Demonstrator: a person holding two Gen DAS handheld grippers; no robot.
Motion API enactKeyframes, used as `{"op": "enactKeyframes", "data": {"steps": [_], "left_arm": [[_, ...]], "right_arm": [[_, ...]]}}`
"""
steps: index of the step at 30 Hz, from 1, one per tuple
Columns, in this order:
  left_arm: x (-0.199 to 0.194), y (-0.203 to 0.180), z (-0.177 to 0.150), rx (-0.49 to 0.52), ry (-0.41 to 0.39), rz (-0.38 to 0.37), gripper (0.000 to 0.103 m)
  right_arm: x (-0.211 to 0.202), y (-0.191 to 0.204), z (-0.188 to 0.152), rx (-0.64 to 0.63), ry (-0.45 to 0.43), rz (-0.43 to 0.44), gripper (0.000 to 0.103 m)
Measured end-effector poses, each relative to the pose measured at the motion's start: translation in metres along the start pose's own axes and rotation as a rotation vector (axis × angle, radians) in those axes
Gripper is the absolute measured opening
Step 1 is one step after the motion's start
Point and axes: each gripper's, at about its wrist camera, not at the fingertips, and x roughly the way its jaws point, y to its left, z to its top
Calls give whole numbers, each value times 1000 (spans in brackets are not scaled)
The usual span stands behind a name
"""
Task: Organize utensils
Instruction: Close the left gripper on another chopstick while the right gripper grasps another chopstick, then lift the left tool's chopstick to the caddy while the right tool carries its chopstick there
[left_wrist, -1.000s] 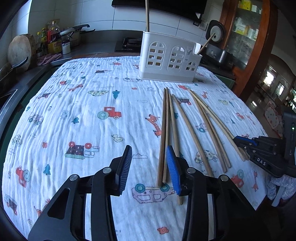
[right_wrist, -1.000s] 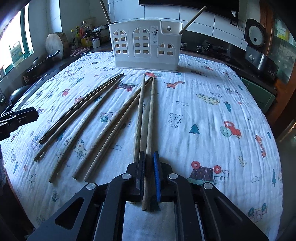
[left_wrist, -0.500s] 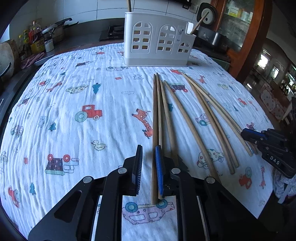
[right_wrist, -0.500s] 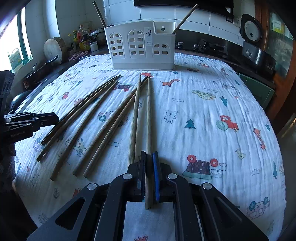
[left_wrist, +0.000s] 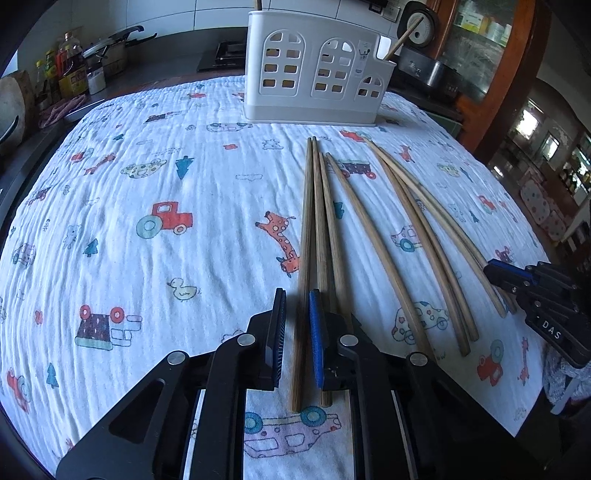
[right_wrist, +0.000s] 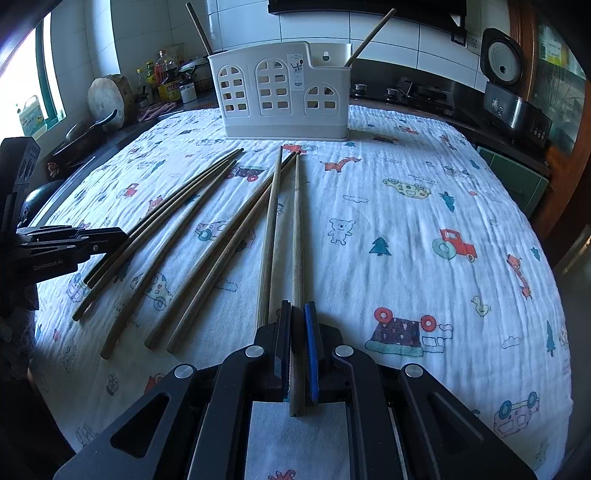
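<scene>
Several long wooden chopsticks (left_wrist: 417, 236) lie side by side on the printed cloth (left_wrist: 147, 184). A white utensil caddy (left_wrist: 314, 74) stands at the far edge with two chopsticks upright in it; it also shows in the right wrist view (right_wrist: 284, 96). My left gripper (left_wrist: 297, 317) straddles the leftmost chopstick (left_wrist: 304, 236), jaws narrowly apart around it. My right gripper (right_wrist: 297, 325) is shut on a chopstick (right_wrist: 297, 240) whose far tip rests near the caddy. Each gripper shows in the other's view, the right gripper (left_wrist: 532, 291) at the right and the left gripper (right_wrist: 70, 247) at the left.
A kitchen counter with bottles (left_wrist: 70, 70), a pot and a wooden block (right_wrist: 107, 96) runs behind the table. A rice cooker (right_wrist: 502, 59) and another appliance stand at the right. The table's right edge drops off beside a wooden cabinet (left_wrist: 495, 66).
My left gripper moved right over the leftmost chopstick and its jaws narrowed around it. My right gripper stayed shut on its chopstick, which shifted slightly apart from its neighbour.
</scene>
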Motion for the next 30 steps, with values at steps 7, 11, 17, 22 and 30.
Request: {"op": "enactKeyframes", "data": {"steps": [7,11,17,22,30], "left_arm": [[1,-1,0,-10,1,7,12],[1,-6,-1,19,0,33,12],[1,-12,-2,37,-14,82,9],[-2,-9,-2,6,-12,52,6],[-30,-11,2,15,-78,33,6]], "right_arm": [[0,0,0,-1,-1,-1,8],[1,0,0,4,-5,-1,8],[1,1,-1,1,-10,-9,8],[-1,0,-2,6,-16,-10,7],[-21,2,7,-1,-73,-13,7]]}}
